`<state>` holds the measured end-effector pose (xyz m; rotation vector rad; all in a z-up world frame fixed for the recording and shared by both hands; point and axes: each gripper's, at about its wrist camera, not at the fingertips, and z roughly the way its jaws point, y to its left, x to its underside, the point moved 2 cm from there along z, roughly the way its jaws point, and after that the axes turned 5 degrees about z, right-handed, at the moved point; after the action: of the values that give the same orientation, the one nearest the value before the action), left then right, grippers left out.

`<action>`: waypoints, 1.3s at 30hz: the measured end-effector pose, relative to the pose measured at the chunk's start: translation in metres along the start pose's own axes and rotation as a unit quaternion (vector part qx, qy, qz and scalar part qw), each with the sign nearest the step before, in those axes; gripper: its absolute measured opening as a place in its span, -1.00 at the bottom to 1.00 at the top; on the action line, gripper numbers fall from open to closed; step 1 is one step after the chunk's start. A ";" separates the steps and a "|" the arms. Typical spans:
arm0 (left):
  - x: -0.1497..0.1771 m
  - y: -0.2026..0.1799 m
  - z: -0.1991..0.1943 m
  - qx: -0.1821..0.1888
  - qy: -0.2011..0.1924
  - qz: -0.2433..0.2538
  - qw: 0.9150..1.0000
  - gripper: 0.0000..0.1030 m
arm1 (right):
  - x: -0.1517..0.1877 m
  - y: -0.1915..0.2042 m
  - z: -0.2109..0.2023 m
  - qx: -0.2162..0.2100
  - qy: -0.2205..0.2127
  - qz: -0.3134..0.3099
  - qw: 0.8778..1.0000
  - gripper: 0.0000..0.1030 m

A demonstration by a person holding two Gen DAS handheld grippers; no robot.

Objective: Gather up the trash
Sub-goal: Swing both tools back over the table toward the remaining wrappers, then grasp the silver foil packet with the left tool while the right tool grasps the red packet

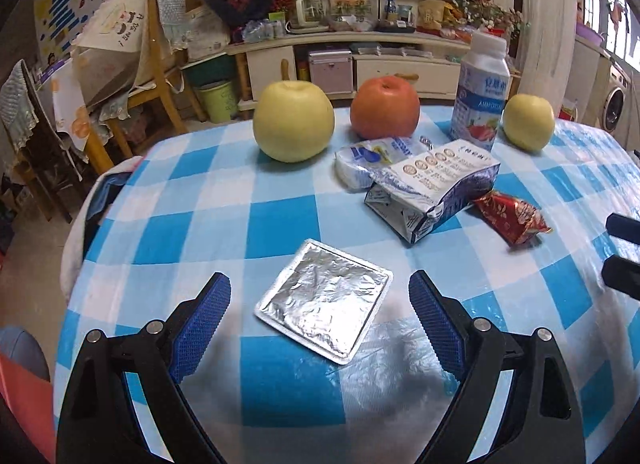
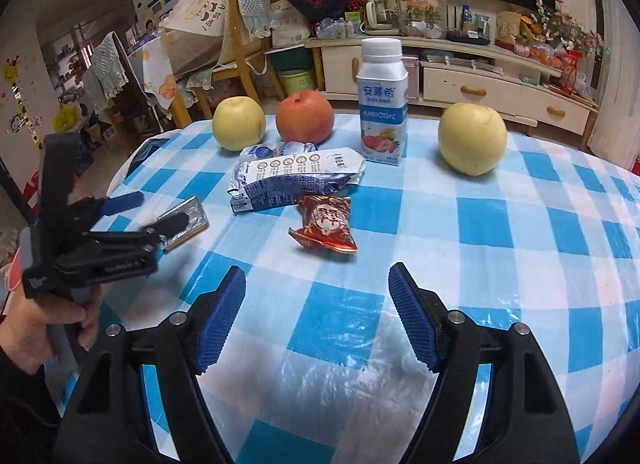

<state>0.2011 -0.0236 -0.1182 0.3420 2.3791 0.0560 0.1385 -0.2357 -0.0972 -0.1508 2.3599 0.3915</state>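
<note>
Now the left hand-held gripper (image 1: 320, 314) tilts down over the bench (image 1: 192, 199), its jaws wide apart on both sides of the silver foil packet (image 1: 325, 301), and the pads do not touch it. A hand (image 2: 38, 322) grips its handle low at the left. The right hand-held gripper (image 2: 317, 314) also tilts down, jaws open and nothing between them, near the red snack wrapper (image 2: 326, 223). Beyond lies the crushed milk carton (image 2: 294, 179).
</note>
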 end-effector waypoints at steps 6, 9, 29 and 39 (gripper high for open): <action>-0.006 -0.001 0.020 0.019 0.032 0.001 0.999 0.75 | -0.004 0.000 0.011 0.008 0.006 -0.005 1.000 0.52; -0.007 -0.002 0.027 0.034 0.051 0.005 0.998 0.75 | -0.007 -0.002 0.020 0.012 0.011 -0.004 1.000 0.54; -0.008 0.006 0.031 0.050 0.047 -0.010 0.998 0.48 | -0.010 -0.003 0.034 0.006 0.021 -0.003 1.000 0.55; -0.006 0.004 0.025 0.046 0.038 -0.015 0.998 0.31 | -0.017 -0.003 0.045 0.020 0.022 -0.020 0.999 0.54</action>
<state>0.2225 -0.0230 -0.1321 0.3534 2.4659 -0.0556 0.1810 -0.2244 -0.1173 -0.1892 2.4025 0.3255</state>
